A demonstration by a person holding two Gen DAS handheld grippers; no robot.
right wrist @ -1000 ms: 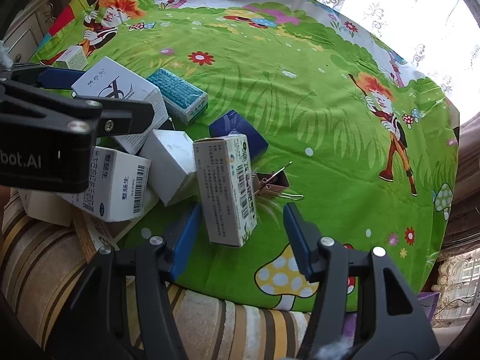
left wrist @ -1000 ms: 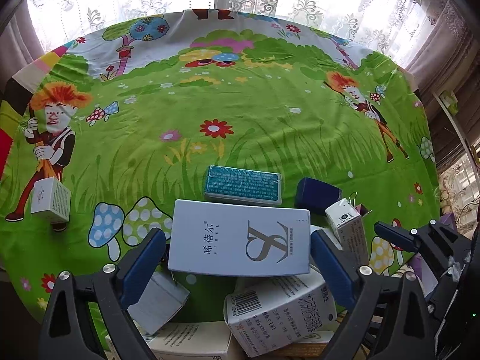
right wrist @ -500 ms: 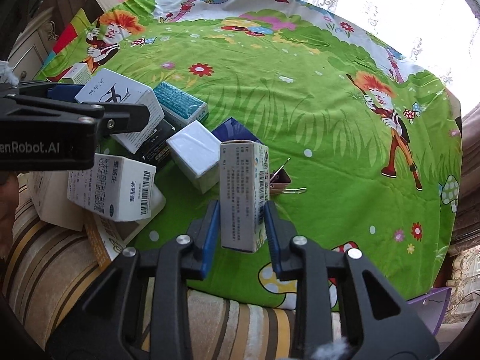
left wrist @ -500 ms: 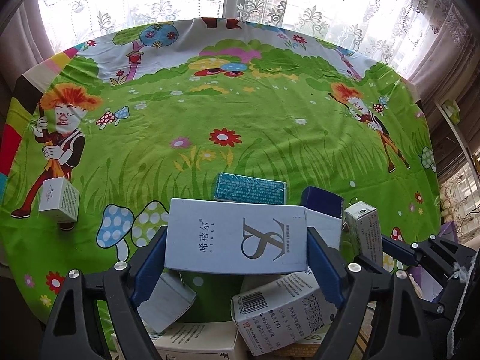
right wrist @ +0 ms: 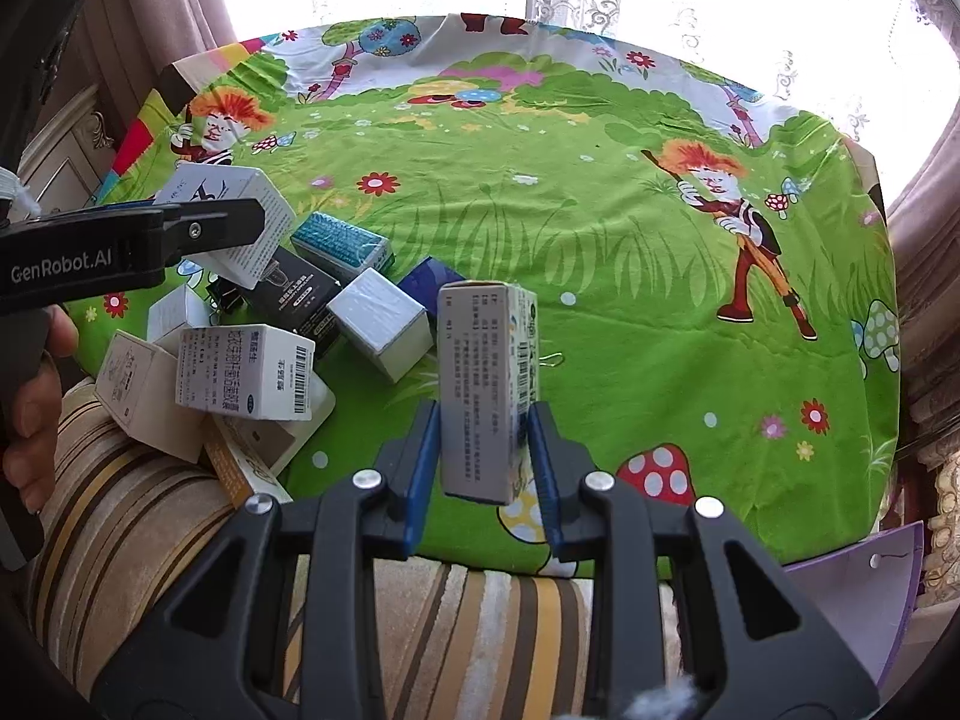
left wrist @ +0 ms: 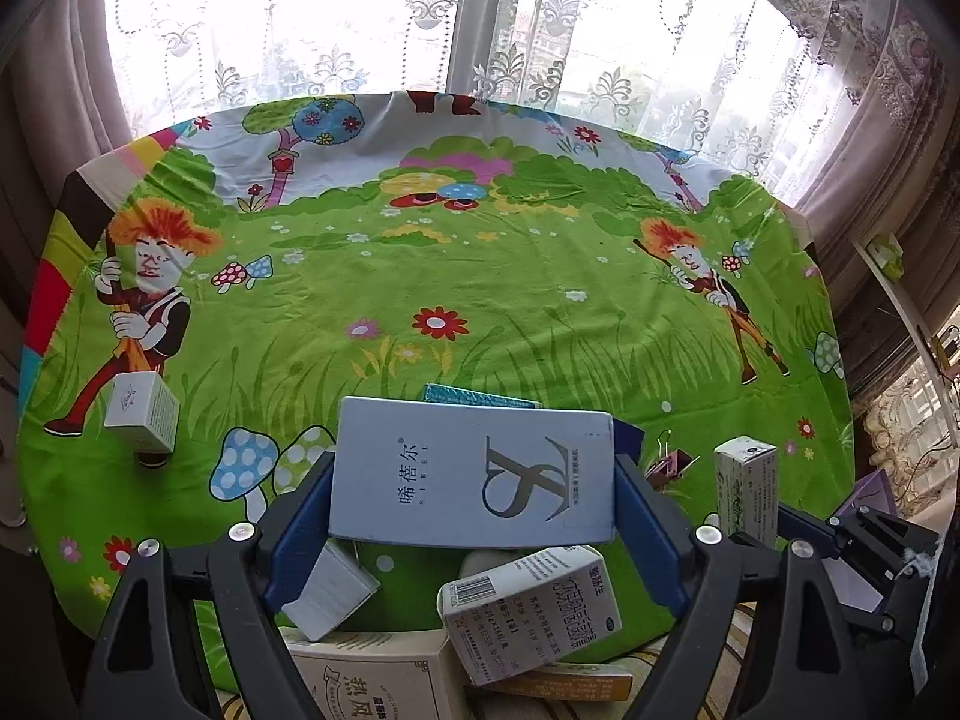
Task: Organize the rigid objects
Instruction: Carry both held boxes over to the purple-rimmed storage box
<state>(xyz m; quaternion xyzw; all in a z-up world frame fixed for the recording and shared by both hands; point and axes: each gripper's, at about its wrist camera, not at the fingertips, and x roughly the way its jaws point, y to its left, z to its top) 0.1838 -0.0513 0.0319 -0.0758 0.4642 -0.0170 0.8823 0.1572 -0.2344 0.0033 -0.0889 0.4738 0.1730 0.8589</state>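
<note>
— What have you got?

— My left gripper (left wrist: 471, 534) holds the big pale-blue flat cardboard box (left wrist: 473, 471) above the pile. My right gripper (right wrist: 483, 450) has just squeezed onto the tall white printed carton (right wrist: 485, 390).

— What now?

— I think both are picked up. Next I need a clear spot on the green cartoon cloth worktop (right wrist: 600, 252) to set them neatly.
</note>
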